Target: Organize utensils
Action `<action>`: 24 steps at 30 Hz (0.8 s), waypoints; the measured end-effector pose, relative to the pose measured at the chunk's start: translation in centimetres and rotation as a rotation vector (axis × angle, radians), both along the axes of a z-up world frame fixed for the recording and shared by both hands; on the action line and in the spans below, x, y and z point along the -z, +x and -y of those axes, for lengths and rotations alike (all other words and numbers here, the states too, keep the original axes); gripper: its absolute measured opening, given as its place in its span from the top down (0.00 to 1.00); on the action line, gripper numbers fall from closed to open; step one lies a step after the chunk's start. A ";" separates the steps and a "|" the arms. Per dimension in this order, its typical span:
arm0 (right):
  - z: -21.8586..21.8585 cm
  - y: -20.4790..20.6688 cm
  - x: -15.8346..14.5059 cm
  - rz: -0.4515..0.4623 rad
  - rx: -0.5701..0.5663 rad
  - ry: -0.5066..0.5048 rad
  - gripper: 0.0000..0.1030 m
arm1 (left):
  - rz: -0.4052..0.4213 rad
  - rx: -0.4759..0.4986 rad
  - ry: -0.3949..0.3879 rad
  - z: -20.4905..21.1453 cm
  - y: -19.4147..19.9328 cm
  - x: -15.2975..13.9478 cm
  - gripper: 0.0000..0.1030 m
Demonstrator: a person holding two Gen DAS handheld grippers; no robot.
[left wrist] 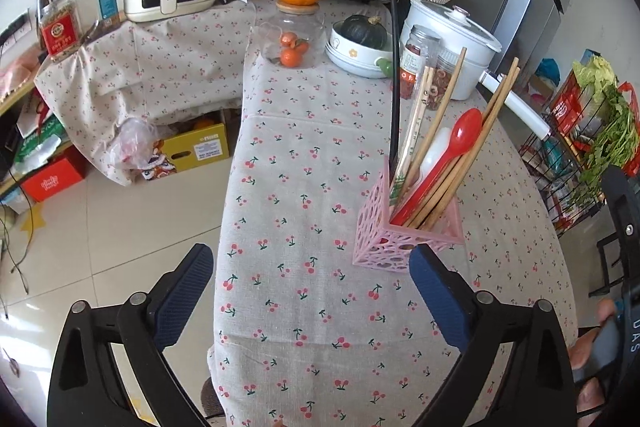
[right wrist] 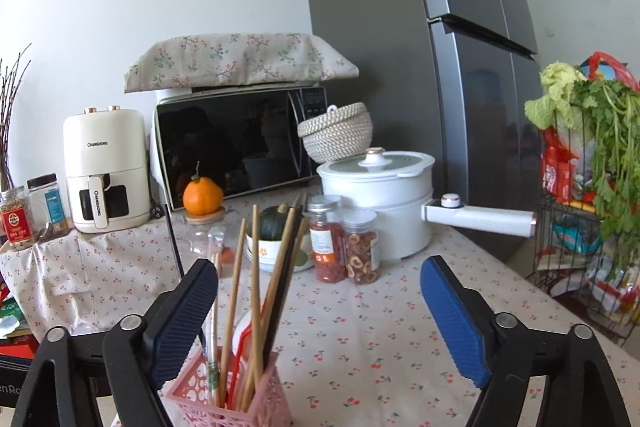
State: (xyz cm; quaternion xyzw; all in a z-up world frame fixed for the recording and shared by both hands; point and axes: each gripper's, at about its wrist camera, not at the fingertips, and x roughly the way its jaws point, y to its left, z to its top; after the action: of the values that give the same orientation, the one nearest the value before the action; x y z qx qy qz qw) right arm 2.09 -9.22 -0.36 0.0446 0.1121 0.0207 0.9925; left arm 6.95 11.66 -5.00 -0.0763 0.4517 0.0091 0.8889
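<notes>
A: Start at the left gripper (left wrist: 312, 283). How does it stand?

B: Spread wide, with nothing between its blue ribbed pads (left wrist: 188, 291). It hangs over the near end of the cherry-print tablecloth (left wrist: 304, 187), with tiled floor showing below its left finger.

A: And the task's things?

B: Just ahead of its right finger stands the pink perforated plastic utensil holder (left wrist: 384, 247), upright on the cloth. The finger's tip looks very close to the holder's near corner; I cannot tell whether they touch. Inside lean several wooden chopsticks (left wrist: 472, 155), a red plastic spoon (left wrist: 456, 147), a white spoon beside it, and a thin black stick rising nearly straight.

A: The right gripper (right wrist: 320, 311)?

B: Also gaping wide, gripping nothing. The same holder (right wrist: 200, 387) sits low by its left finger, which overlaps the holder's left edge in view; the chopsticks (right wrist: 256, 267) fan up just inside that finger, toward the open gap. Contact is unclear.

A: Farther out?

B: Ahead of the right gripper, two clear jars of dried red and orange snacks (right wrist: 346, 247), then a white electric pot with a long handle (right wrist: 380, 195). To the left of those, a dark green squash in a white bowl (right wrist: 276, 227). Beyond, an orange on a glass jar's lid (right wrist: 202, 199), a black microwave (right wrist: 236, 147), and a cream air fryer (right wrist: 106, 171) far left. A grey fridge (right wrist: 460, 67) rises to the right.
</notes>
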 end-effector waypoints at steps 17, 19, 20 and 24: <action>7.8 -3.6 -3.7 -0.357 0.085 -0.093 0.00 | 0.174 0.023 0.123 7.5 -8.9 -6.0 0.01; 8.2 -4.0 -4.0 -0.370 0.063 -0.094 0.00 | 0.182 0.033 0.130 8.2 -9.5 -6.0 0.01; 8.4 -4.2 -4.2 -0.370 0.055 -0.097 0.00 | 0.185 0.039 0.136 8.6 -9.7 -6.0 0.01; 8.9 -4.5 -4.4 -0.360 0.068 -0.122 0.00 | 0.194 0.052 0.166 9.8 -9.8 -5.7 0.01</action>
State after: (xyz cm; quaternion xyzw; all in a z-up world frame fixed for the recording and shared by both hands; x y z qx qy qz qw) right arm -2.37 -18.16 4.09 -0.0091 0.2871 -0.0280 0.9574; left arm -2.84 1.82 0.70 0.0088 0.3633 0.0159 0.9315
